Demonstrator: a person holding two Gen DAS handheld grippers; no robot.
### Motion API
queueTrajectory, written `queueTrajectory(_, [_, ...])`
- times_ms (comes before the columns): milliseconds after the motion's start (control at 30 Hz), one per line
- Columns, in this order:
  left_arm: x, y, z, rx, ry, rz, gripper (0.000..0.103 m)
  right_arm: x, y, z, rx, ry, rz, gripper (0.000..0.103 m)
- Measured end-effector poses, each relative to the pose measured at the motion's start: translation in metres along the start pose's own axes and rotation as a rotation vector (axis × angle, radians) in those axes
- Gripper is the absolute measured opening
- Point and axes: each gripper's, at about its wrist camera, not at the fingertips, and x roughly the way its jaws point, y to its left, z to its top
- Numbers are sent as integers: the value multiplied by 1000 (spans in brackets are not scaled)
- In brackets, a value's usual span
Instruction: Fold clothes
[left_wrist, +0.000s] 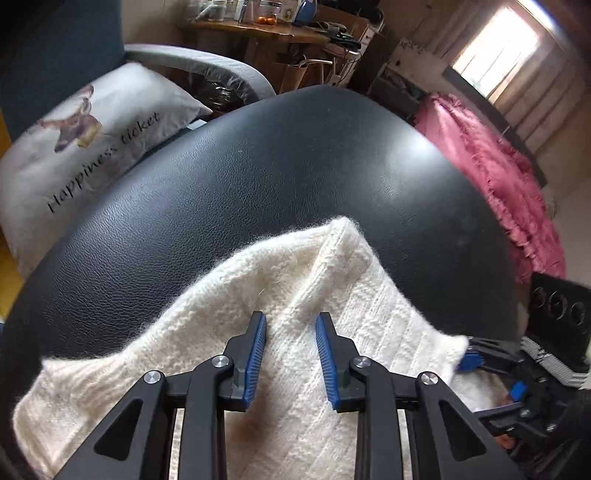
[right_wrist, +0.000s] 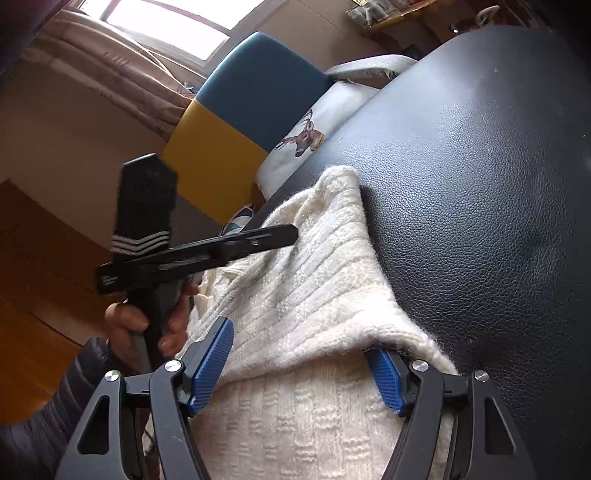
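A cream knitted sweater (left_wrist: 332, 295) lies folded over on a black leather surface (left_wrist: 258, 166), near its front edge. My left gripper (left_wrist: 291, 315) hovers over the sweater, open, with only knit showing in the gap between its blue pads. At the sweater's right edge is my right gripper (left_wrist: 491, 373). In the right wrist view the right gripper (right_wrist: 297, 336) stands wide open around the sweater (right_wrist: 314, 277); a folded edge drapes over its right fingertip. A hand (right_wrist: 147, 325) holds the left gripper (right_wrist: 295, 232) above the knit.
A white pillow (left_wrist: 92, 147) printed with a deer and "Happiness ticket" leans on a blue and yellow chair (right_wrist: 240, 110) to the left. A pink blanket (left_wrist: 498, 184) hangs on the right. A cluttered wooden table (left_wrist: 258, 33) stands behind. A black box (left_wrist: 557, 306) sits at right.
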Motion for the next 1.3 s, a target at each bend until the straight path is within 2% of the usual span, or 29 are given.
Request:
queueTrajectory(33, [-1, 1, -1, -18, 5, -9, 25, 0, 0, -1, -12, -2, -4, 72])
queueTrajectory(67, [-2, 0, -2, -16, 0, -7, 11, 1, 1, -2, -24, -4, -11, 72])
queueTrajectory(100, [-5, -5, -4, 4, -13, 5, 4, 1, 2, -3, -38, -7, -22, 72])
queueTrajectory(200, [-20, -13, -6, 5, -104, 36, 4, 1, 7, -7, -78, -16, -58, 72])
queueTrajectory(300, [-8, -1, -11, -37, -116, 150, 4, 3, 8, -9, -96, -20, -81, 72])
queueTrajectory(467, [-3, -17, -19, -7, -175, 240, 4, 2, 8, -10, -116, -14, -99, 72])
queueTrajectory(567, [-10, -18, -24, -62, -196, 227, 6, 1, 8, -9, -123, -13, -107, 72])
queueTrajectory(700, [-48, -14, -42, -207, -306, 180, 9, -2, 7, -7, -118, -15, -98, 72])
queueTrajectory(833, [-90, -9, -91, -335, -381, 173, 11, -3, 7, -8, -114, -16, -90, 72])
queueTrajectory(867, [-97, -6, -105, -365, -379, 172, 14, -3, 8, -8, -117, -14, -92, 72])
queueTrajectory(933, [-105, 6, -134, -436, -348, 162, 15, -3, 11, -8, -124, -1, -88, 72])
queueTrajectory(1033, [-114, 22, -174, -534, -332, 157, 15, -10, 4, -9, 21, 12, 60, 74])
queueTrajectory(1067, [-117, 25, -184, -551, -338, 170, 15, -10, 3, -10, 68, 13, 96, 74])
queueTrajectory(1200, [-135, 32, -209, -568, -378, 206, 15, -3, 8, -12, 172, 17, 127, 74])
queueTrajectory(1300, [-137, 34, -222, -560, -368, 261, 16, 2, 19, -11, 160, -1, 46, 66])
